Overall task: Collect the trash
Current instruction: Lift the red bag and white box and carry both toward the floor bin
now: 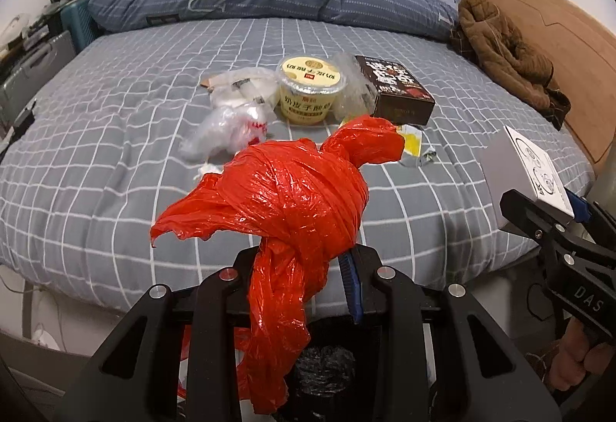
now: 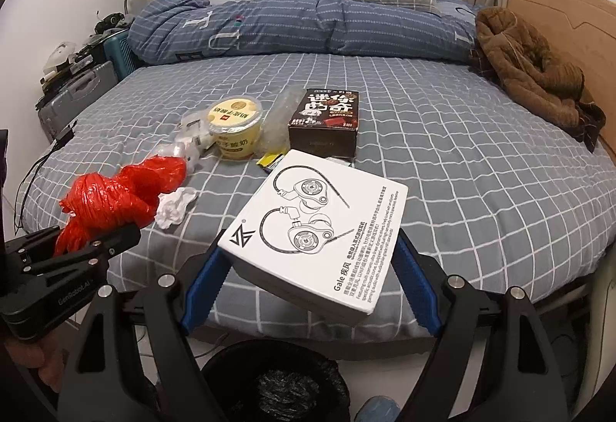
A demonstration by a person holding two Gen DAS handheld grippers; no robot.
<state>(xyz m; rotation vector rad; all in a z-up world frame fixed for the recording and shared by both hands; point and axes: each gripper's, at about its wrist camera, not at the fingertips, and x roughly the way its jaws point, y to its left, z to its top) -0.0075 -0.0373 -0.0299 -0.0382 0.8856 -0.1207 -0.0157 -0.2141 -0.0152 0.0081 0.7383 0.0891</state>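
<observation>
- Your left tool (image 1: 304, 268) grips a bright orange-red plastic bag (image 1: 285, 198).
- Your right tool (image 2: 308, 283), black with blue pads (image 2: 202, 291), clamps a white box (image 2: 319, 225) printed with grey line-drawn earphones.
- The bed sheet (image 2: 462, 168) is grey with a white grid.
- The cup (image 2: 235, 131) is pale yellow.
- The other box (image 2: 327, 121) is dark brown with white lettering.

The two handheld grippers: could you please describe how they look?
Both the left gripper and the right gripper have matte black angular linkage arms with silver round pivot bolts and blue ribbed pads. White lettering marks each body.
</observation>
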